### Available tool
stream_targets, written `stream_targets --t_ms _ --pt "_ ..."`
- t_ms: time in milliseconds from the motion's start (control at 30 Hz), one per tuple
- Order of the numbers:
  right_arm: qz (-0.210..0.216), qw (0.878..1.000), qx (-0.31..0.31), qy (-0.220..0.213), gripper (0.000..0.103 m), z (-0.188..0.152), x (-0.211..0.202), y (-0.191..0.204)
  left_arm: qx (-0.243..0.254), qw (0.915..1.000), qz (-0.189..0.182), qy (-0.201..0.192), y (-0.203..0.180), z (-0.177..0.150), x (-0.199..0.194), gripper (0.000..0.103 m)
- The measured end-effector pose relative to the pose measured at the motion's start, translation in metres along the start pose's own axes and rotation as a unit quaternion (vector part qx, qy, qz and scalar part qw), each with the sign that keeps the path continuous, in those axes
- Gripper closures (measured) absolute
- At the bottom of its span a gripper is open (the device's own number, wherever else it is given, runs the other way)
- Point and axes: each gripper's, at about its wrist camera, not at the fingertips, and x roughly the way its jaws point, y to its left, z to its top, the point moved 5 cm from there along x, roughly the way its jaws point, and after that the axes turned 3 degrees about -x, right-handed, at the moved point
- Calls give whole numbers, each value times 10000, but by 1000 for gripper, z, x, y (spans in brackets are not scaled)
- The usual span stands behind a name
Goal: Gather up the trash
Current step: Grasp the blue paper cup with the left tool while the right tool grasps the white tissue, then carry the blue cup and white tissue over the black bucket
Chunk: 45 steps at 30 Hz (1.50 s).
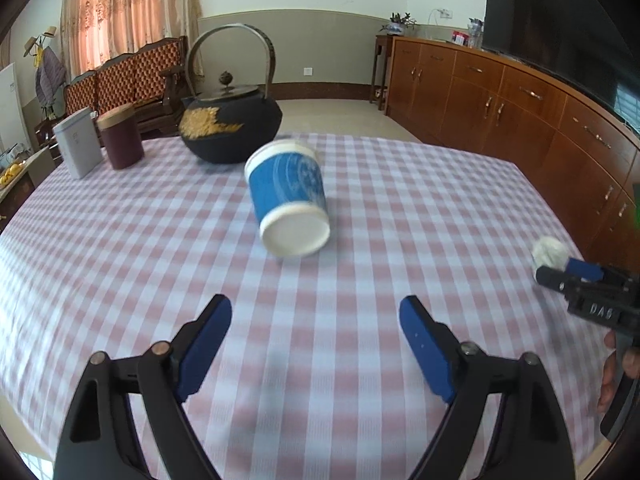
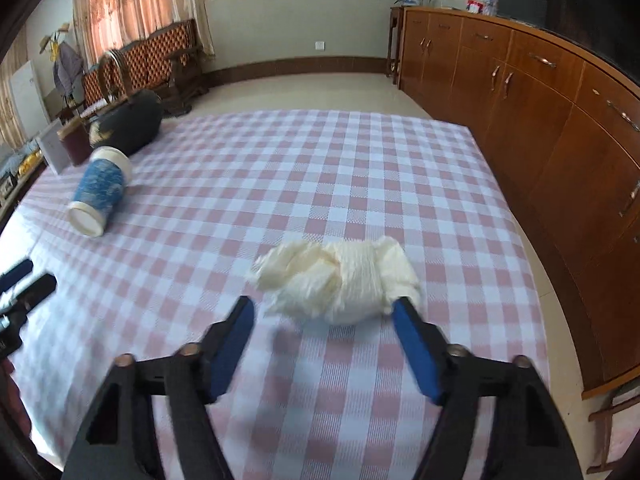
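A blue and white paper cup (image 1: 286,196) lies on its side on the checked tablecloth (image 1: 160,240), its white base turned toward me. My left gripper (image 1: 316,302) stands open a short way in front of the cup, with nothing between its fingers. A crumpled white tissue wad (image 2: 340,276) lies near the table's right side. My right gripper (image 2: 324,304) is open just before it; the right fingertip (image 2: 402,306) is at the wad's right edge and the left one stands apart. The cup (image 2: 100,192) also shows at far left in the right wrist view.
A black iron teapot (image 1: 230,128), a grey tin (image 1: 78,148) and a dark red canister (image 1: 120,140) stand at the table's far left. A wooden cabinet (image 1: 520,112) runs along the right, close to the table edge. A wooden bench stands behind.
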Motion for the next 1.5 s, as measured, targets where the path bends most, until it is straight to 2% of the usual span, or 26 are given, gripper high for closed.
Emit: stream_targets --t_ms 200,400,533,600,633,700,967,1100,1267,1500 --pt "18 9999 -108 22 50 26 26 -10 -37 9998 170 46 5 30 35 16" --pt "188 9998 -65 -49 56 50 38 -5 -95 9997 159 183 14 44 56 19" --pt "249 9996 -150 -25 61 53 43 8 -59 9992 138 361 10 47 71 30" --pt "299 9994 -180 -19 63 52 43 15 9 9989 212 429 8 48 77 31" --pt "298 9993 -212 -29 64 52 42 17 18 9985 230 492 7 47 80 40" --pt "317 9992 -252 -54 68 51 38 21 60 9983 347 457 7 47 80 43" --pt "257 9988 -371 -206 69 42 11 24 357 9993 68 47 -20 39 28 45" --pt "241 9986 -327 -340 69 32 -16 21 467 9988 -76 -112 -36 31 -2 46" --pt "162 9981 -270 -528 69 13 -55 14 538 9980 -259 -198 -55 19 -36 45" --pt "4 9972 -291 -687 69 -12 -104 7 667 9964 -477 -209 -73 0 -65 46"
